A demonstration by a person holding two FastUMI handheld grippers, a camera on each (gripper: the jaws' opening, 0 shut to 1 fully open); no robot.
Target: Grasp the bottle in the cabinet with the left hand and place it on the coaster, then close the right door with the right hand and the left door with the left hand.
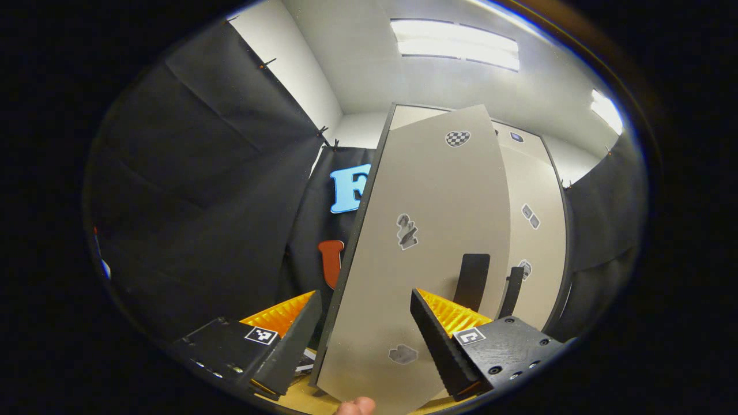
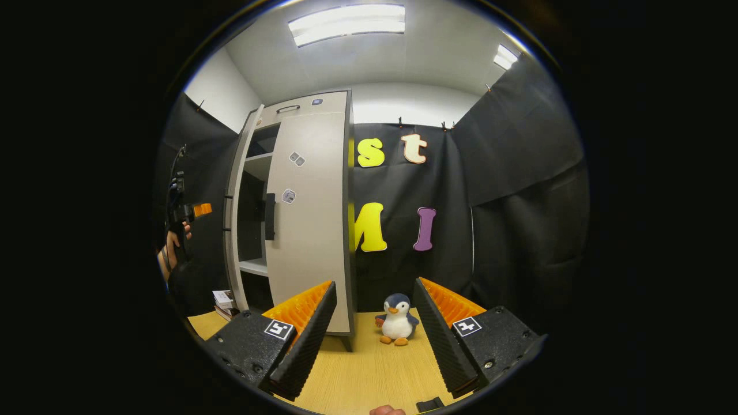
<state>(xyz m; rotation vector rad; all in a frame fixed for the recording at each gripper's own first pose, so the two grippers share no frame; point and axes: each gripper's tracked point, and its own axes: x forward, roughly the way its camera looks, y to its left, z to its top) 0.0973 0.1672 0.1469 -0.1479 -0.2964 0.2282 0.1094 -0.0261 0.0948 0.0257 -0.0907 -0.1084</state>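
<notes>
In the left gripper view the cabinet's left door (image 1: 426, 230) stands ajar close ahead, its dark edge toward the left and a black handle (image 1: 471, 279) low on its face. My left gripper (image 1: 366, 300) is open, one finger past the door's edge and the other before its face; I cannot tell whether it touches. Behind it the right door (image 1: 536, 242) lies flush with the cabinet. In the right gripper view the right door (image 2: 311, 219) is shut, the left door (image 2: 233, 219) shows edge-on, and dark shelves (image 2: 252, 219) show between them. My right gripper (image 2: 375, 288) is open over the table, holding nothing.
A plush penguin (image 2: 396, 320) sits on the wooden table (image 2: 369, 369) right of the cabinet's foot. A stack of books (image 2: 222, 302) lies left of the cabinet. A hand (image 2: 173, 245) holds the left gripper (image 2: 193, 210) at the far left.
</notes>
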